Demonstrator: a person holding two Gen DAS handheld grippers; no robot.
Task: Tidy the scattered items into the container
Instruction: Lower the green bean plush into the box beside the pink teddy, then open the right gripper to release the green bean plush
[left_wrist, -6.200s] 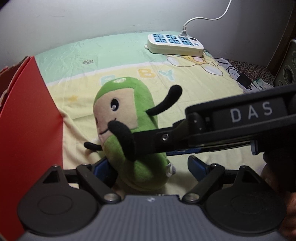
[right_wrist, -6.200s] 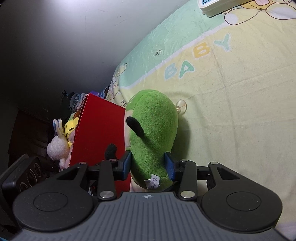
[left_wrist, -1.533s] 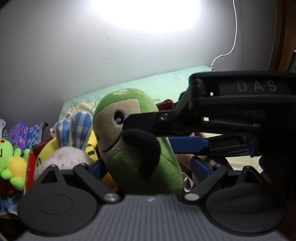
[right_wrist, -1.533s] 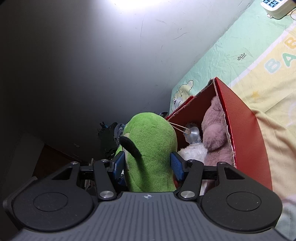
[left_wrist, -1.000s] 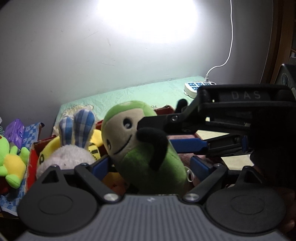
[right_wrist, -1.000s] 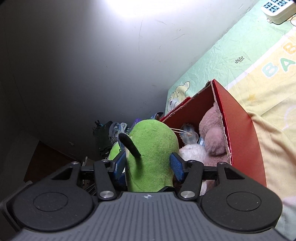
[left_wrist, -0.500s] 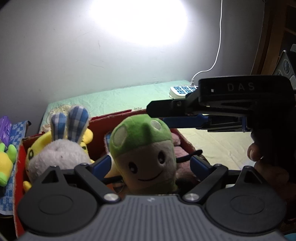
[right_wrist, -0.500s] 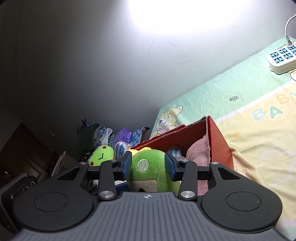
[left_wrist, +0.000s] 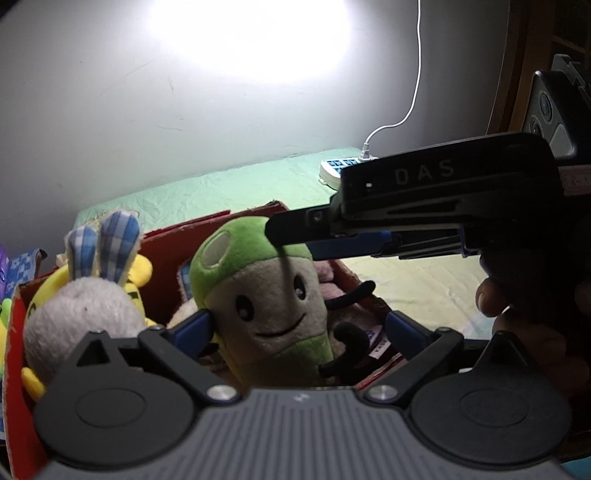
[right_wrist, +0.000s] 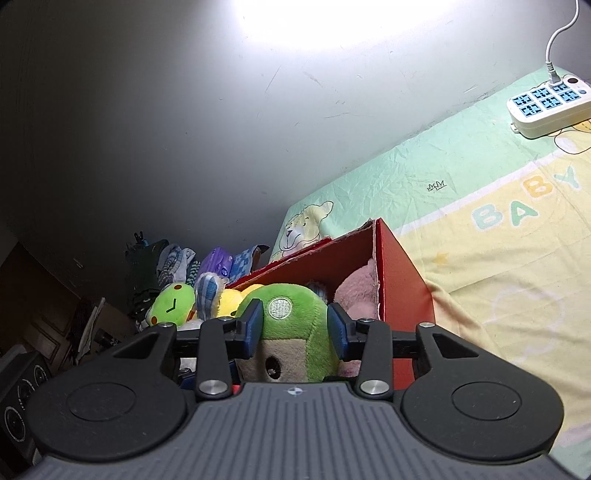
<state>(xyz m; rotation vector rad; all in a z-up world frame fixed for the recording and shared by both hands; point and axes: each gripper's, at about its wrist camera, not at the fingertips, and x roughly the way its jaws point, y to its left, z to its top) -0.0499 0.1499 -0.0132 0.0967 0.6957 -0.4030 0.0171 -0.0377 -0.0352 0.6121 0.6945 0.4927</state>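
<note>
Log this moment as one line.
stage: placing | item: green plush toy upright in red cardboard box | left hand-held gripper: jaws just opened | right hand-held gripper: astride toy's head, grip unclear

Lower body of green plush (left_wrist: 266, 306) hidden behind left gripper (left_wrist: 297, 325) housing; in right wrist view only head top (right_wrist: 288, 321) and one eye visible above right gripper (right_wrist: 294, 326) body. Box (left_wrist: 14, 354) floor buried under toys, near wall cut off by bottom edge. Pink plush (right_wrist: 356, 291) mostly behind box corner, shape unclear. Label (left_wrist: 380, 341) beside black limb too small to read. Hand (left_wrist: 528, 332) right of left gripper dark, partly cropped. Clutter (right_wrist: 162, 266) beyond box dim, unidentifiable. Power strip (left_wrist: 334, 168) half covered by right gripper.
</note>
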